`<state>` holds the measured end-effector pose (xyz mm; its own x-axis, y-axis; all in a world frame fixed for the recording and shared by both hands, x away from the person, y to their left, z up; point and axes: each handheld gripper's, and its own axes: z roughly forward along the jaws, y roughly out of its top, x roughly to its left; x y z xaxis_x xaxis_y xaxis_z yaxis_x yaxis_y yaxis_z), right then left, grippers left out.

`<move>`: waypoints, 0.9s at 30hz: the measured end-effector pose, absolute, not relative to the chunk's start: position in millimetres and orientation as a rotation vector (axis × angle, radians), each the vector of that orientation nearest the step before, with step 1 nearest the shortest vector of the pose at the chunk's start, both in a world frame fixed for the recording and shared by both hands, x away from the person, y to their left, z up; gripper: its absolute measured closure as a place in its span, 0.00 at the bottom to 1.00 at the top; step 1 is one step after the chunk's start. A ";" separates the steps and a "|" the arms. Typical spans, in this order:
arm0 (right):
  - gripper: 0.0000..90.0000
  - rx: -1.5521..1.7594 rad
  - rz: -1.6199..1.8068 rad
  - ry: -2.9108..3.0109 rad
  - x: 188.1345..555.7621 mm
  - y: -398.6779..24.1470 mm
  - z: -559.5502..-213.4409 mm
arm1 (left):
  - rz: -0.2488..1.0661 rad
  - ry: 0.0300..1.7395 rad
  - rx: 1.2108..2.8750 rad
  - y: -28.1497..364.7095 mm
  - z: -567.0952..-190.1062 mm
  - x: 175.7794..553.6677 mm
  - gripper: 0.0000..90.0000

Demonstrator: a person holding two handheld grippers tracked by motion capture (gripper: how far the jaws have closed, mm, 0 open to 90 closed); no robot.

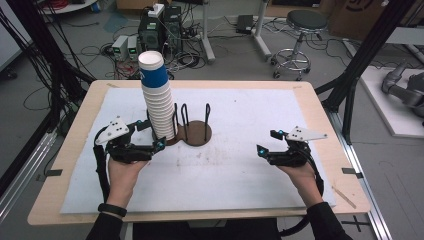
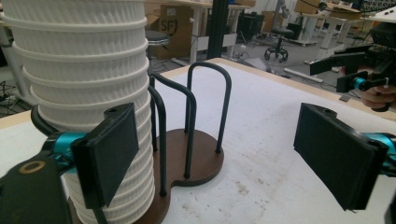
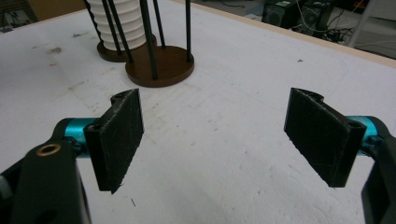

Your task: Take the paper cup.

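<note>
Now the left gripper [image 1: 150,136], jaws spread, is nearing the cup stack [image 1: 156,95] toward the desk's far edge, needing to close on it, while the right gripper [image 1: 267,142] is hovering spread.

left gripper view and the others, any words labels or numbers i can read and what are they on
"SF": on the brown cardboard box in the background of the left gripper view, followed by a mark too unclear to read.
Stack of paper cups: a plain blue band on the top cup, no legible print.
Cardboard box at the top right of the high view: part of a dark printed mark, cut off and unreadable.
Nothing else legible.
</note>
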<state>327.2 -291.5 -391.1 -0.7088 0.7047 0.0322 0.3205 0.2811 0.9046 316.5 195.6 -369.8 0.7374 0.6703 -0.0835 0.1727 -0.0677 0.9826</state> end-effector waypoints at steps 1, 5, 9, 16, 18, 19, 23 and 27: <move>0.22 0.926 1.406 2.182 327.2 -291.5 -391.1 | 0.467 0.693 1.622 195.6 -369.2 317.3 0.15; 0.22 0.921 1.399 2.182 324.8 -291.7 -391.0 | 0.494 0.717 1.615 197.1 -364.8 321.6 0.11; 0.22 0.924 1.399 2.179 324.1 -291.9 -391.1 | 0.514 0.741 1.597 200.5 -361.5 325.0 0.08; 0.22 0.915 1.387 2.188 325.4 -288.8 -392.3 | 0.576 0.763 1.595 208.1 -348.6 335.9 0.08; 0.22 0.911 1.386 2.187 325.9 -288.4 -392.5 | 0.582 0.765 1.594 208.9 -347.5 337.4 0.08; 0.22 0.911 1.381 2.189 326.2 -287.5 -392.7 | 0.594 0.775 1.588 209.8 -345.9 340.6 0.08; 0.22 0.914 1.382 2.195 326.5 -286.7 -393.1 | 0.608 0.785 1.580 210.4 -344.5 348.7 0.08; 0.22 0.906 1.378 2.199 326.4 -285.7 -393.3 | 0.625 0.778 1.576 208.6 -341.5 357.3 0.08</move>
<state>326.4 -285.7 -393.3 -0.7147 0.6993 0.0118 0.3154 0.3072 0.8978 357.3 208.6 -341.5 0.6305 0.7754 -0.0340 0.1340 -0.0657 0.9888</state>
